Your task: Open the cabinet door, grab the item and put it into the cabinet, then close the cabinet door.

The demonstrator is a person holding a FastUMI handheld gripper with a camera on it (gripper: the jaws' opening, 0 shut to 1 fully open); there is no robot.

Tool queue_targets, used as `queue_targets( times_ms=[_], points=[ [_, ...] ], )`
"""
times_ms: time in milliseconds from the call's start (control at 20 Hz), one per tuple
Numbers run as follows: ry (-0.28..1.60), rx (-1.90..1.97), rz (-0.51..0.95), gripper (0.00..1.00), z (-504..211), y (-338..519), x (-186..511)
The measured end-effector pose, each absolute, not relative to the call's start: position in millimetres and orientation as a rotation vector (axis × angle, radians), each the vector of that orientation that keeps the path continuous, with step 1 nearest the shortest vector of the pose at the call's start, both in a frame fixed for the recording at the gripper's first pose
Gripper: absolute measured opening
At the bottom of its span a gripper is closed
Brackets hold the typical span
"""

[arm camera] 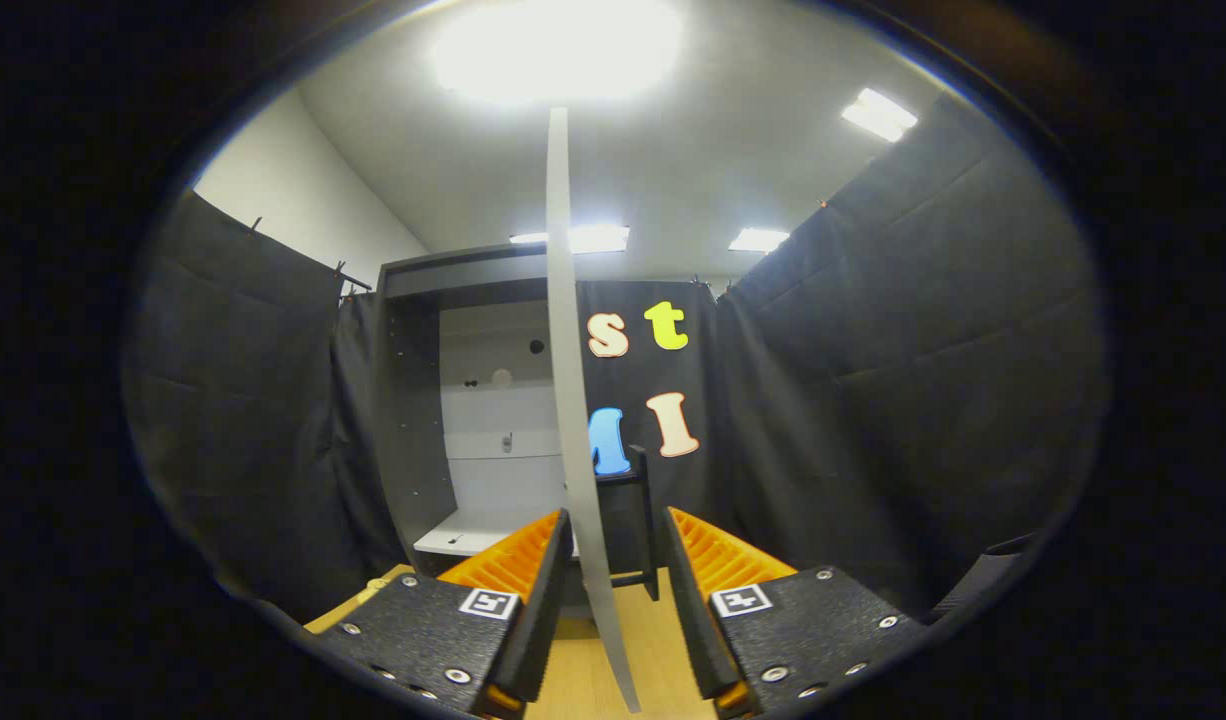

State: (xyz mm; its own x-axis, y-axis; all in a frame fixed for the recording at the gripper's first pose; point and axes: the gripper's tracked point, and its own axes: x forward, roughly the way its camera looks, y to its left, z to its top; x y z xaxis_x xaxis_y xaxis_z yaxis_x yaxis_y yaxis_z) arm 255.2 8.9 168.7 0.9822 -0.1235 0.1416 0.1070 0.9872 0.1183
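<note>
Between the fingers of the gripper (pixel 613 560) sits the thin edge of the cabinet door (pixel 571 400), seen edge-on and swung out from the cabinet (pixel 443 400), so I'd guess the door's mid-swing. The jaws are spread with a gap on the right side, not clamping. Gripper's tilted up toward the ceiling; can't spot the item to stow from here.
</note>
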Motion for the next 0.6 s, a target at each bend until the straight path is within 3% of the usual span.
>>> queue_targets(
  times_ms=[50,150,600],
  points=[
    [-0.166,0.11,-0.102,0.77,170,15,256],
    [-0.166,0.107,-0.08,0.92,164,25,260],
    [-0.16,0.059,0.063,0.93,136,129,279]
  ],
)
